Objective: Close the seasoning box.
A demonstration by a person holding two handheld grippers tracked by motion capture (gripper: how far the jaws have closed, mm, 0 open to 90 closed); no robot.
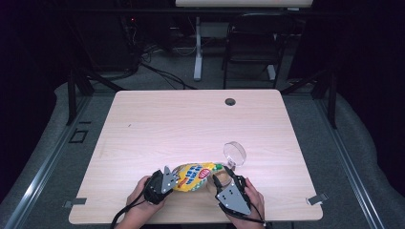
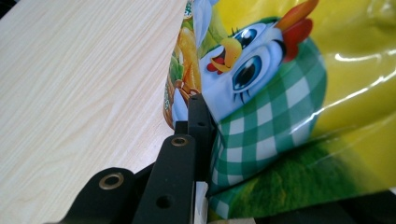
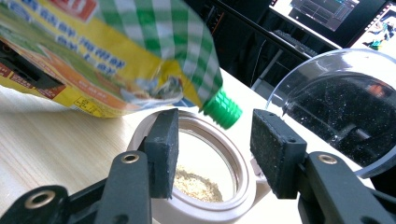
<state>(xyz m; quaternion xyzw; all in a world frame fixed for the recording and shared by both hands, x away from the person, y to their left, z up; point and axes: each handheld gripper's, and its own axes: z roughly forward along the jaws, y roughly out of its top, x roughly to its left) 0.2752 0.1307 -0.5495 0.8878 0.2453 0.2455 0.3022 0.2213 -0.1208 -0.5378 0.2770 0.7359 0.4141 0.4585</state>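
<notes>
Near the front edge of the table (image 1: 143, 124), the left gripper (image 1: 161, 183) has its jaws clamped on the bottom end of a yellow spout pouch (image 1: 193, 175) with a cartoon hen, and holds it tilted so that the green threaded spout (image 3: 222, 110) points down over a small white jar (image 3: 205, 186). The right gripper (image 3: 212, 149) has its jaws around this jar, one pad on each side of the rim; they look pressed on it, so the jar seems held steady. In the jar lies already some pale yellow powder (image 3: 196, 184). The clear round lid (image 1: 234, 153) rests just behind the jar, toward the right edge. To pour well, the spout should stay above the middle of the opening and close to it. I think the pouch should be raised slowly at its bottom end, maybe with small shakes, because powder can come suddenly and spill over the rim. The jar should not move.
</notes>
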